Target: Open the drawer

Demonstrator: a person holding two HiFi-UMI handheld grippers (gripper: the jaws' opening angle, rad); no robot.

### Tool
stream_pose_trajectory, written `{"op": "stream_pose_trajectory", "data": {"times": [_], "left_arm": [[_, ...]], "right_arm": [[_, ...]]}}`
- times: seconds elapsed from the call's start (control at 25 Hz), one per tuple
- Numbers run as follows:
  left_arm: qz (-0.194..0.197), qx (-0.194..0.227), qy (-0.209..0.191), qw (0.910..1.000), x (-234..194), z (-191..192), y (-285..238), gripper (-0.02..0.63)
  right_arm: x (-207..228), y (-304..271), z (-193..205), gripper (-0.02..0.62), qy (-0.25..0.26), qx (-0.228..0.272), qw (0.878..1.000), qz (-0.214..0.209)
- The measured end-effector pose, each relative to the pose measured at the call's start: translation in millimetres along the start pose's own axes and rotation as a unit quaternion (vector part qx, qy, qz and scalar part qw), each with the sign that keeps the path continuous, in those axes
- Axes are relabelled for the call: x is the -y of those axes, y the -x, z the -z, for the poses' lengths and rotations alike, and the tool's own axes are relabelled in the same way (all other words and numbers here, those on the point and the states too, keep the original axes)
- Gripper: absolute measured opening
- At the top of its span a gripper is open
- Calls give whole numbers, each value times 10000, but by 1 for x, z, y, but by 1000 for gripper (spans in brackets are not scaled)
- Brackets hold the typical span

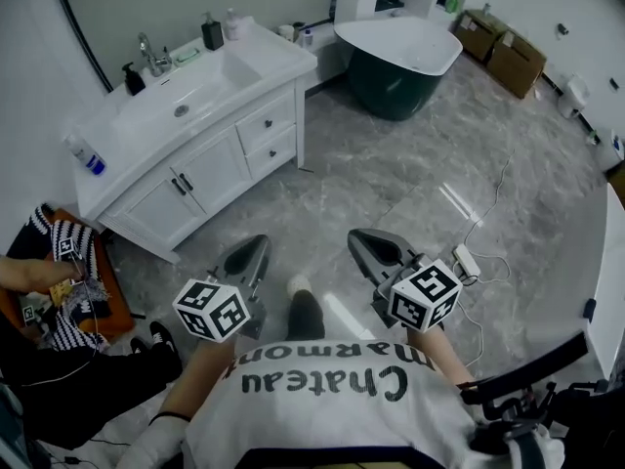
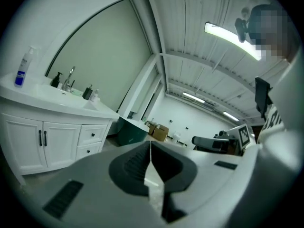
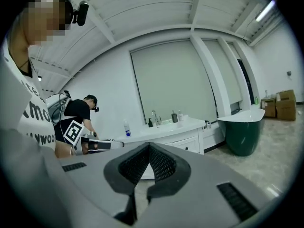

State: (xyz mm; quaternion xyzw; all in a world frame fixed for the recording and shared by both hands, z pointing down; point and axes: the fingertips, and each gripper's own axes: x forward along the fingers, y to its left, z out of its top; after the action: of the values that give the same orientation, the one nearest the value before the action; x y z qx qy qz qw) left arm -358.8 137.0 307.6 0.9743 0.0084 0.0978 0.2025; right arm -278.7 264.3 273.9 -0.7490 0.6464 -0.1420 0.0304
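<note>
Drawers (image 1: 266,120), two stacked with dark knobs, both sit shut in the white sink bench (image 1: 271,55), at its end nearest the dark green tub (image 1: 395,76). We hold both claws over the grey floor (image 1: 391,179), well apart from the bench. Our left claw (image 2: 150,145) has its jaws together on nothing, and our right claw (image 3: 149,147) is likewise pressed together and empty.
</note>
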Motion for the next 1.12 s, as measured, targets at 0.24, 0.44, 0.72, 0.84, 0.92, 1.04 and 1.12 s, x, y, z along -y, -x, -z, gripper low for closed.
{"op": "stream_pose_trajectory", "data": {"times": [0.24,0.44,0.72,0.84,0.92,1.04,1.12], "left_arm": [[-38,-229,-45,9997,-33,-38,-84,8],[188,-195,-135,9995,-56,-93,-140,8],[409,240,-88,9988,-75,-150,-194,6],[578,391,47,9976,-75,-159,-213,6],[542,481,129,9973,-81,-165,-222,8],[342,604,84,9976,-93,-176,-234,6],[167,720,-10,9973,-102,-182,-242,6]], "right_arm": [[73,-48,-33,6,-85,-78,9999,94],[125,-103,-79,6,19,15,9999,149],[174,-142,-118,6,41,376,9992,87],[186,-162,-123,6,-166,480,9987,-90],[187,-175,-129,6,-213,546,9978,-316],[196,-197,-135,6,-92,504,9969,-602],[208,-217,-137,6,-44,378,9961,-790]]}}
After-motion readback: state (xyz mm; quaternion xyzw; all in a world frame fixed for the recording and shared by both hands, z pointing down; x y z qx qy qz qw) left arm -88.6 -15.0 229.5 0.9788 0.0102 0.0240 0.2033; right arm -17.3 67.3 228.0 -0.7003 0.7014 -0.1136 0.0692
